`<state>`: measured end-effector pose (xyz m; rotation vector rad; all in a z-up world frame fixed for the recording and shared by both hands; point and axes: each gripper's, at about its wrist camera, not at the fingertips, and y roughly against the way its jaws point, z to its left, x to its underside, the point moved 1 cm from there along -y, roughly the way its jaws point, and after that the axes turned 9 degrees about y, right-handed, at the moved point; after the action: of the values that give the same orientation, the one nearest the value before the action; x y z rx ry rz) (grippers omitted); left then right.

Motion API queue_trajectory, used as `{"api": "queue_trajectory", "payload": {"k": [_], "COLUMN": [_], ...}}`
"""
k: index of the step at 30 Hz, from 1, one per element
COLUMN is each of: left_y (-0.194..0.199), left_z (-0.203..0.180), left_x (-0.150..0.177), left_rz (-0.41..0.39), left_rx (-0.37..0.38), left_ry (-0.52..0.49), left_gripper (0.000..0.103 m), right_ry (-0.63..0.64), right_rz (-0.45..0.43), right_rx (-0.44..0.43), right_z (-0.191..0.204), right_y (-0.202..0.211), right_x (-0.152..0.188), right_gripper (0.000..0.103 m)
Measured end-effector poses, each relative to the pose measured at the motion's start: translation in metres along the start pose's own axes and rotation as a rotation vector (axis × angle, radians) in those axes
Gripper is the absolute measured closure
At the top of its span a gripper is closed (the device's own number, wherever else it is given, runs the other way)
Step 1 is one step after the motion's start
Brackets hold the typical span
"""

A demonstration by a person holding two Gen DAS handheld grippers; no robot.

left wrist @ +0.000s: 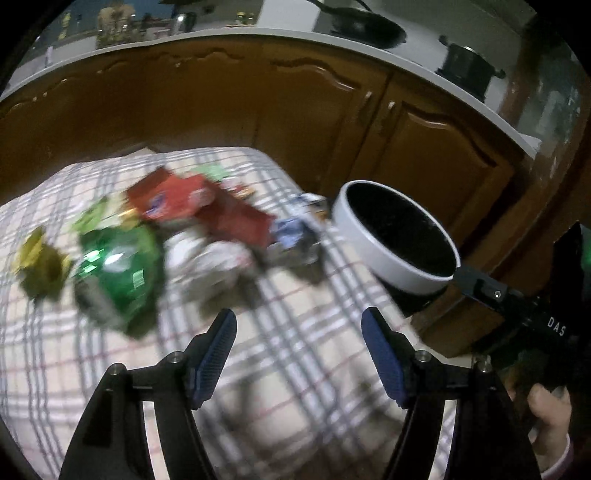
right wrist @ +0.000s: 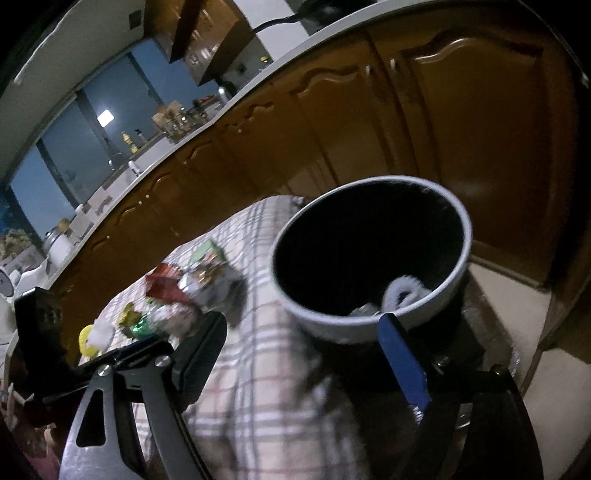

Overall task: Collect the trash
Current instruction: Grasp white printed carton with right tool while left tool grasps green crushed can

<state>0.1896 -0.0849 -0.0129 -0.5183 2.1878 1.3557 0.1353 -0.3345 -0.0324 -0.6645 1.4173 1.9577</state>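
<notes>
A pile of wrappers lies on the plaid tablecloth (left wrist: 295, 350): a green bag (left wrist: 122, 266), a red wrapper (left wrist: 173, 199), a yellow one (left wrist: 37, 258), crumpled white paper (left wrist: 207, 262) and a blue-white packet (left wrist: 295, 232). A round bin (left wrist: 369, 236), white outside and black inside, stands off the table's right edge. My left gripper (left wrist: 299, 314) is open over the cloth just short of the pile, nothing between its fingers. My right gripper (right wrist: 302, 318) is open at the bin's near rim (right wrist: 332, 328), also holding nothing. A crumpled white piece (right wrist: 402, 291) lies inside the bin.
Brown wooden cabinet doors (left wrist: 258, 110) run behind the table under a white counter with a black pan (left wrist: 365, 26) and a pot (left wrist: 465, 66). Pale floor (right wrist: 517, 288) shows right of the bin. A hand (left wrist: 550, 410) grips the right tool's black frame (left wrist: 498, 295).
</notes>
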Motion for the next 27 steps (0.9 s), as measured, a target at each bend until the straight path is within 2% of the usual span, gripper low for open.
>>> {"api": "queue_trajectory", "payload": {"k": [8,15,21,27], "left_y": [0.039,0.052,0.058,0.062], "left_z": [0.041,0.073,0.09,0.106], "left_x": [0.015,0.015,0.008,0.0], "left_rz": [-0.039,-0.048,-0.067,-0.078], "left_rx": [-0.058,-0.083,-0.106,-0.117], "left_ry": [0.064,0.14,0.164,0.201], "left_gripper": [0.033,0.033,0.033,0.033], "right_ry": [0.072,0.122,0.153,0.169], "right_rz": [0.034,0.062,0.06,0.062], "right_rx": [-0.049,-0.065,-0.061,-0.048], "right_z": [0.043,0.069,0.085,0.088], "right_y": [-0.018,-0.039,-0.052,-0.064], "right_x": [0.012,0.014,0.01,0.004], "right_gripper": [0.017,0.017,0.018,0.019]}}
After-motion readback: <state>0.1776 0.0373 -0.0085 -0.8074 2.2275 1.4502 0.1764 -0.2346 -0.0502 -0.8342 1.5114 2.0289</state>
